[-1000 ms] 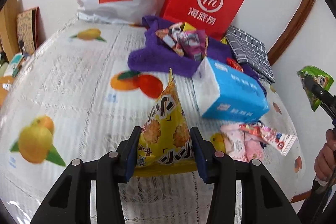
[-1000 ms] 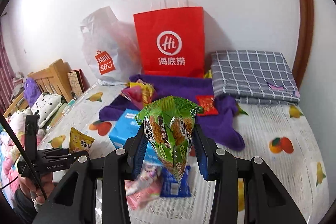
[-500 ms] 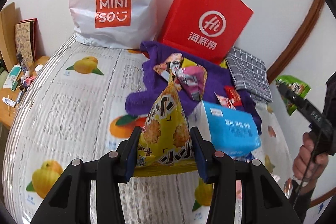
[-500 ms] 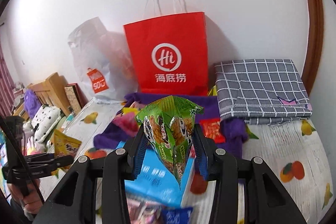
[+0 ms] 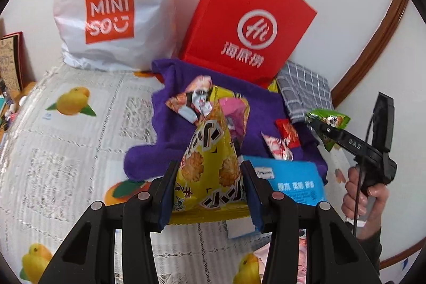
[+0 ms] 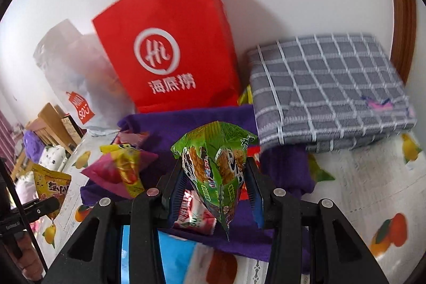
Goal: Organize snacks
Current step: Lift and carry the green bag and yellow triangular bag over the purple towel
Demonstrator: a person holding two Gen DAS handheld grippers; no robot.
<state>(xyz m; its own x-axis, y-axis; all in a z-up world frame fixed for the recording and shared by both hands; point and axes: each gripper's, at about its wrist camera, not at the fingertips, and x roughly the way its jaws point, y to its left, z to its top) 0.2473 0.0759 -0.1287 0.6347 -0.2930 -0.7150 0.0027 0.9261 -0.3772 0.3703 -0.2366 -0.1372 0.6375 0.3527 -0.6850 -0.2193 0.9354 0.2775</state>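
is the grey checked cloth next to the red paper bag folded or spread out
Folded. The grey checked cloth lies as a thick flat stack with layered edges, beside the red paper bag.

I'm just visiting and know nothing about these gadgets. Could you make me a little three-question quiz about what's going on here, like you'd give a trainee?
1. True or false: the left gripper is shut on a yellow snack bag.
2. What colour is the snack bag held in the right gripper?
   A. blue  B. green  C. white
3. Fill in: the loose snacks ahead lie on a ______ towel, in front of the red paper bag.

Key: 1 true; 2 B; 3 purple.
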